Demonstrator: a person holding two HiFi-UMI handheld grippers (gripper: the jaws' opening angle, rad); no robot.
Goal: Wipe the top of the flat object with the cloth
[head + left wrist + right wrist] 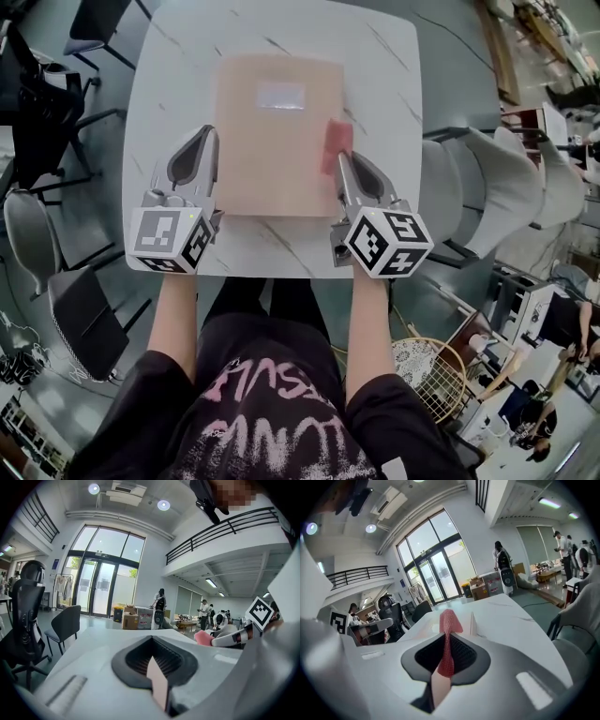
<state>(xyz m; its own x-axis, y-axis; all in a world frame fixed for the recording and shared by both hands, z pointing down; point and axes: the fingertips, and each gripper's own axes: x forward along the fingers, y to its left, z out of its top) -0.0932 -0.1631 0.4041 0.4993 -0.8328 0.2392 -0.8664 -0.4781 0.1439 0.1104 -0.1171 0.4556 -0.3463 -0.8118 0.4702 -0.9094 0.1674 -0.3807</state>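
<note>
The right hand-held gripper [343, 161] is closed narrow on the cloth [336, 145]. In the right gripper view its jaws pinch a fold of the pink mesh fabric [449, 620], which stands up past the tips. The cloth hangs over the right edge of the flat object [272, 141], about halfway along that edge, but I cannot tell whether it is pressing on the surface yet. The left hand-held gripper [206, 136] has its jaws drawn together. Only a thin tan strip shows at the jaw line in its own view, and I cannot say whether that is part of the gripper or the sheet's edge. It lies just beside the flat object's left edge, towards the near corner, and points away from the person, parallel to that edge. The flat object is a tan, card-like rectangle lying flat on the white marbled bench [169, 84], between the two grippers. Its long axis runs straight away from the person. A pale label [280, 95] sits at the far end, and the near end stops short of the bench's front edge. From the cloth-bearing gripper, nearly the whole top lies to the left, with some beyond it and some nearer the person. I would judge that the wipe has to travel inward across the short axis, then be repeated up and down the long one. The right hand is the one placed to do this. The left looks set to steady the sheet, which seems light enough to slide under a dragged cloth.
</note>
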